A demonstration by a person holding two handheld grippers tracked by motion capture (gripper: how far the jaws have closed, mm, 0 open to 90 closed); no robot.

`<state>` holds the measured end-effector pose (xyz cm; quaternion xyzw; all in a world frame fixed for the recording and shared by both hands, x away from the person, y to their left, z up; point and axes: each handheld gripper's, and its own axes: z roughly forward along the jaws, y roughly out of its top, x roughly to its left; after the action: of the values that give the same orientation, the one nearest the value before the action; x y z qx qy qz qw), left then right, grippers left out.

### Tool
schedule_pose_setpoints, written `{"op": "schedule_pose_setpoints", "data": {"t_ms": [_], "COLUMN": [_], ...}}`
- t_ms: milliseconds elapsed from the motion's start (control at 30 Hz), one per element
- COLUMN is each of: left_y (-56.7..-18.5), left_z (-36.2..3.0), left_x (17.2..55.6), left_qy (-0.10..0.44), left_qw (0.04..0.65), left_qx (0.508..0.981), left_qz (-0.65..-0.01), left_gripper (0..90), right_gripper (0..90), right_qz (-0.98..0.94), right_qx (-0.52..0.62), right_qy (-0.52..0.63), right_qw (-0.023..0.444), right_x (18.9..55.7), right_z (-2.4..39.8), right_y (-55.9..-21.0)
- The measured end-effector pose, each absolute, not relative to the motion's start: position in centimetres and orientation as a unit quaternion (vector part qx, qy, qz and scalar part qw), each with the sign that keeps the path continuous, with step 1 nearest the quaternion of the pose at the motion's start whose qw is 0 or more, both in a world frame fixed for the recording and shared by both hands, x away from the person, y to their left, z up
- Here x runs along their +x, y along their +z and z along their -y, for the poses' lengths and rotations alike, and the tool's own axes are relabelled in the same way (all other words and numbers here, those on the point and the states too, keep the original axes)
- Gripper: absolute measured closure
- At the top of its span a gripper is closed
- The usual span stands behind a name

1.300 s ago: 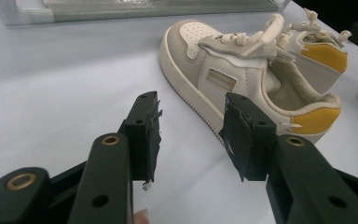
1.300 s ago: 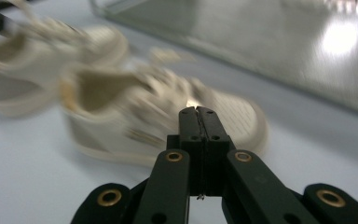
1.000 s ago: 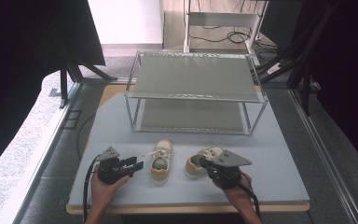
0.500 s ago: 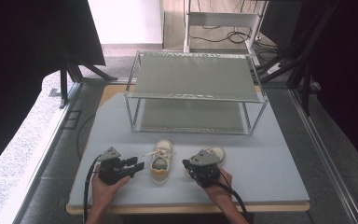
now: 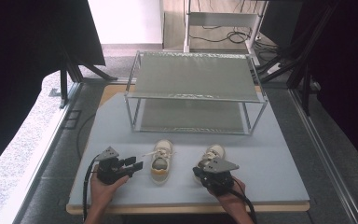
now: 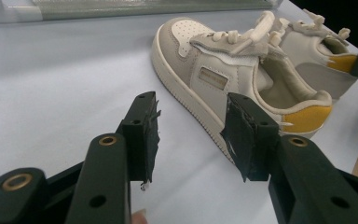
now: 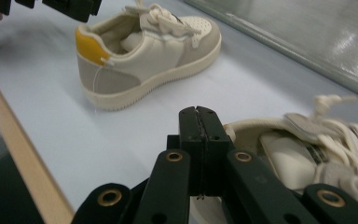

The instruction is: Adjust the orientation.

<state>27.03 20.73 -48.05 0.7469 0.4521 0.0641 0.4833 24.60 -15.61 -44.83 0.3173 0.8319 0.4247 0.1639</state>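
Right gripper view: right gripper (image 7: 198,116) fingers pressed together (beside shoe (image 7: 307,158)).

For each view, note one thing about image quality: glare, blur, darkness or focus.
High view: dark surroundings, while the table is evenly lit. Left gripper view: the near shoe is sharp, but the rack behind is blurred. Right gripper view: glare streaks on the rack's shelf, and the nearest shoe is soft.

Two cream sneakers (image 5: 160,160) (image 5: 213,152) with yellow heels sit upright, side by side.
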Motion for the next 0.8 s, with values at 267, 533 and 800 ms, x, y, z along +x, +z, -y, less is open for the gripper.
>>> {"op": "schedule_pose_setpoints", "data": {"t_ms": [267, 533, 800], "left_y": [-47.9, -47.9, -47.8], "left_z": [-20.9, -21.2, -21.2], "left_x": [27.0, 27.0, 26.9], "left_qy": [0.065, 0.067, 0.067], "left_qw": [0.486, 0.486, 0.488], "left_qx": [0.745, 0.744, 0.743], "left_qz": [-0.452, -0.454, -0.453], "left_gripper": [54.1, 53.9, 53.6], "right_gripper": [90.0, 90.0, 83.9], "right_qz": [-0.829, -0.833, -0.835], "right_qx": [0.326, 0.325, 0.304], "right_qy": [0.438, 0.438, 0.451], "right_qw": [0.122, 0.093, 0.081], "right_x": [23.9, 24.7, 24.7], "right_z": [19.4, 22.0, 22.8], "right_y": [-45.0, -44.8, -44.7]}}
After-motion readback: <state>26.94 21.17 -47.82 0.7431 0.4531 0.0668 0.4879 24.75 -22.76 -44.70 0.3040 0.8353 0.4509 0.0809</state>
